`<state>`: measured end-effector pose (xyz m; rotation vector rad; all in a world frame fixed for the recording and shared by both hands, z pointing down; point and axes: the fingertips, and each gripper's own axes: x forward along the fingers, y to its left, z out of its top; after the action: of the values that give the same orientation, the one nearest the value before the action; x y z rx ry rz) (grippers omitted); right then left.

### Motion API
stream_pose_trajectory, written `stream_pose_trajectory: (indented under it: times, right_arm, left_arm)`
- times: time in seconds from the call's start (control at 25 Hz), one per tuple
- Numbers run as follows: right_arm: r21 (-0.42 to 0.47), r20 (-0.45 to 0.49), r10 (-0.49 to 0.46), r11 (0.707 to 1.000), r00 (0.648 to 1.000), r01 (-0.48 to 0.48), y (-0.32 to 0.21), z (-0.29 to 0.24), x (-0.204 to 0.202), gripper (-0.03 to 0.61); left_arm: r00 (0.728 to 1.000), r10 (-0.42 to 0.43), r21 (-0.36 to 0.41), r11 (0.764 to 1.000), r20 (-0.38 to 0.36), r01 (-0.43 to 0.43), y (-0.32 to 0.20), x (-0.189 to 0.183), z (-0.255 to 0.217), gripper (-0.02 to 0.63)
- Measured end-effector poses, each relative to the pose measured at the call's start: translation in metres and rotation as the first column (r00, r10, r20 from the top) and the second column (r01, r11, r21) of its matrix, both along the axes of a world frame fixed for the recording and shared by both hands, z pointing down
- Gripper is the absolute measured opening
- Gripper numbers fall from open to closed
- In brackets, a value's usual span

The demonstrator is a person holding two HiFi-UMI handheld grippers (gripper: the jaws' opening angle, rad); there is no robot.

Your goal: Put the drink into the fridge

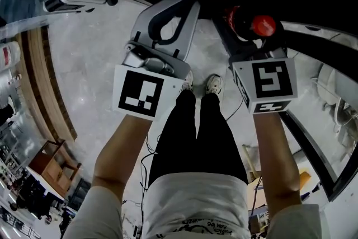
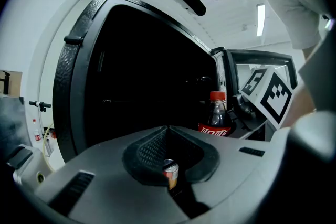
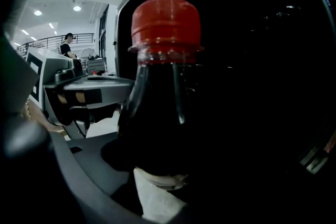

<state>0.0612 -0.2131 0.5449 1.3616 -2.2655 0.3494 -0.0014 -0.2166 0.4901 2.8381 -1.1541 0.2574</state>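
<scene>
My right gripper (image 1: 243,36) is squeezed tight on the bottle (image 3: 165,60) of dark drink with the red cap. The bottle stands straight up in the jaws, and it is so close to the camera that it fills most of the right gripper view. My left gripper (image 2: 168,128) has its jaws pressed together at the tips and holds nothing. A small can (image 2: 169,173) peeks through the hollow behind those tips, but it looks far off to me, not held. From the left gripper view, the bottle is up in the air, right at the side of the big dark fridge (image 2: 71,81). It is not inside yet. I think this is the carrying step, and the drink has nearly reached the fridge. It is very dark in there. I can only make out a faint line that may be a shelf, and I cannot tell for sure that the door is out of the way. Next I should move the bottle slowly into the dark space, keep it upright, and rest it on a flat shelf. Only then should I let the right jaws open.
</scene>
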Motion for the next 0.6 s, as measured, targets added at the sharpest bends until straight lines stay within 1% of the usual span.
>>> stream_pose_trajectory:
  times: [0.6]
  right_arm:
    - [-0.008, 0.017, 0.032, 0.999, 0.999, -0.031, -0.038, 0.020, 0.007, 0.310]
  left_arm:
    - [0.999, 0.003, 0.042, 0.999, 0.035, -0.004, -0.032, 0.015, 0.006, 0.021]
